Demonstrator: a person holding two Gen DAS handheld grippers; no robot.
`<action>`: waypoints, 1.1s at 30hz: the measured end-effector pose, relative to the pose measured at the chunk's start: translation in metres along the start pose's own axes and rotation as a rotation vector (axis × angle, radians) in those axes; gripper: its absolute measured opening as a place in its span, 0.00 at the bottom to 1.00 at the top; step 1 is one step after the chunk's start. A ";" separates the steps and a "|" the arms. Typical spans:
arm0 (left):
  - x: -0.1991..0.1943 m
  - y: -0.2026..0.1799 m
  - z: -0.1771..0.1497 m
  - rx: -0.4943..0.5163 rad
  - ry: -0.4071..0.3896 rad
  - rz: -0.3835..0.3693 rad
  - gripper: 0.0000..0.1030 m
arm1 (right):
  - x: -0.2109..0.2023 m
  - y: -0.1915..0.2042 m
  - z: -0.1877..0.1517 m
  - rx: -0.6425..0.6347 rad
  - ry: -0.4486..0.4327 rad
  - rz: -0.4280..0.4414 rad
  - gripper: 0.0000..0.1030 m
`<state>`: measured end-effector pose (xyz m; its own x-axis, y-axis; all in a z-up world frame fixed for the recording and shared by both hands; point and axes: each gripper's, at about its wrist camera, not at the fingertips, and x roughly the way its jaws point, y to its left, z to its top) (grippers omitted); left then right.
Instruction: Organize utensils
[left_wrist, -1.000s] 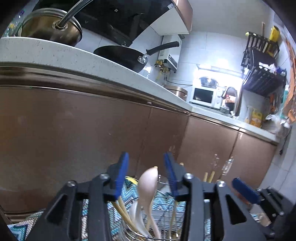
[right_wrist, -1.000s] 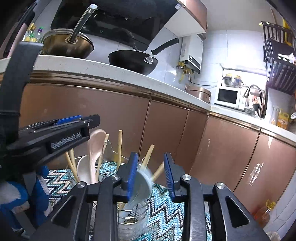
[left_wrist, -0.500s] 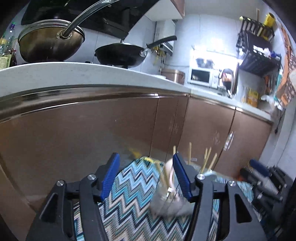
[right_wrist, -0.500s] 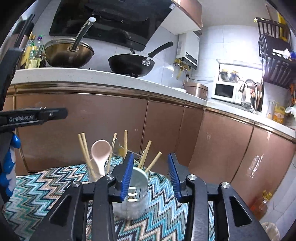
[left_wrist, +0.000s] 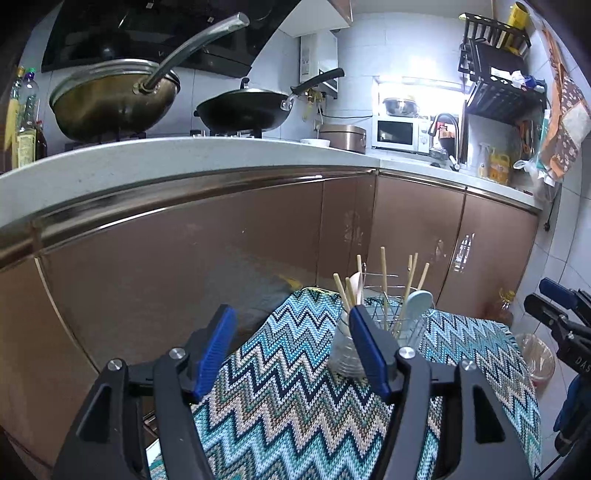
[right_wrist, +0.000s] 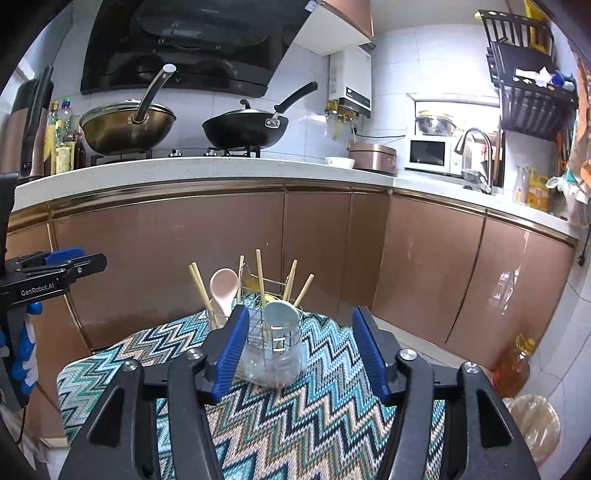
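Observation:
A wire utensil rack with clear cups (right_wrist: 271, 350) stands on a zigzag-patterned cloth (right_wrist: 295, 424). It holds a pink spoon (right_wrist: 222, 290), a pale blue spoon (right_wrist: 279, 317) and several wooden chopsticks (right_wrist: 260, 275). The rack also shows in the left wrist view (left_wrist: 384, 317). My right gripper (right_wrist: 297, 354) is open and empty, just in front of the rack. My left gripper (left_wrist: 291, 350) is open and empty, left of the rack and pulled back from it. The left gripper's side shows in the right wrist view (right_wrist: 55, 271).
Brown cabinet doors (right_wrist: 221, 258) stand right behind the cloth-covered surface. On the white counter (right_wrist: 184, 171) above sit a brass wok (right_wrist: 127, 127) and a black wok (right_wrist: 243, 129). An oil bottle (right_wrist: 515, 365) and a round bin (right_wrist: 535, 428) stand on the floor at right.
Both grippers have backed away from the rack and opened wider. The pink and blue spoons now stand in the rack, free of the grippers.

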<state>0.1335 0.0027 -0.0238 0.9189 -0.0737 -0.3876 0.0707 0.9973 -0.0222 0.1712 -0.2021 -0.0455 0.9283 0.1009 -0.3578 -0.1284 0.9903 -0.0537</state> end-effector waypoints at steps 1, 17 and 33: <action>-0.004 -0.001 0.000 0.004 -0.003 0.002 0.61 | -0.003 0.000 0.000 0.004 0.003 -0.003 0.60; -0.058 -0.033 -0.006 0.045 -0.066 0.024 0.70 | -0.057 0.002 0.002 0.049 0.006 -0.064 1.00; -0.096 -0.050 -0.006 0.054 -0.097 0.102 0.71 | -0.098 0.000 0.002 0.050 -0.012 -0.090 1.00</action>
<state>0.0393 -0.0402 0.0089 0.9555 0.0246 -0.2941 -0.0062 0.9980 0.0635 0.0810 -0.2118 -0.0087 0.9394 0.0127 -0.3426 -0.0273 0.9989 -0.0380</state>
